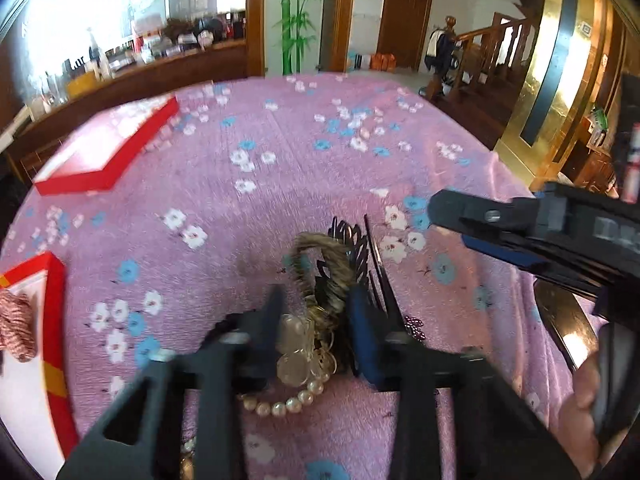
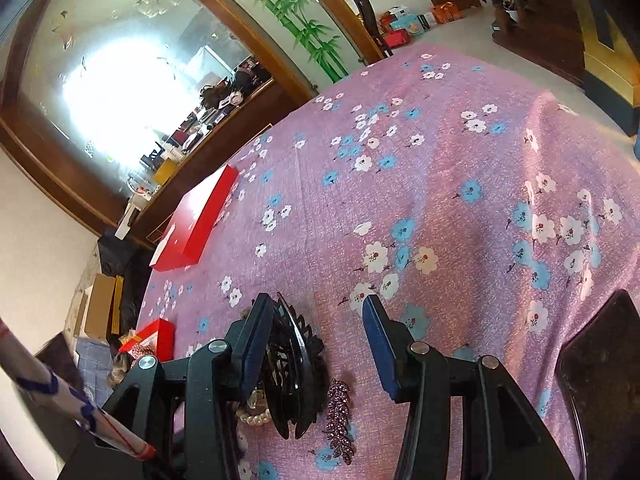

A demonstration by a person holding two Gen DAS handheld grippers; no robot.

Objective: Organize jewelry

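A pile of jewelry lies on the pink flowered tablecloth [image 1: 280, 168]: a brown fuzzy hair tie [image 1: 336, 264], a clear flower hair clip [image 1: 296, 348], a pearl bracelet [image 1: 288, 404] and a black comb clip [image 1: 356, 248]. My left gripper [image 1: 316, 316] is closed around the clear flower clip and the hair tie. My right gripper [image 2: 316, 320] is open above the cloth, its left finger beside the black comb clip [image 2: 292, 364]. A purple rhinestone leaf clip [image 2: 340, 416] lies between its fingers. The right gripper also shows in the left wrist view [image 1: 452, 220].
A red box lid [image 1: 108, 152] lies at the far left of the table, also in the right wrist view [image 2: 196, 220]. An open red box [image 1: 36, 340] with a red-white cord stands at the near left. A dark chair back [image 2: 604, 380] stands at the right edge.
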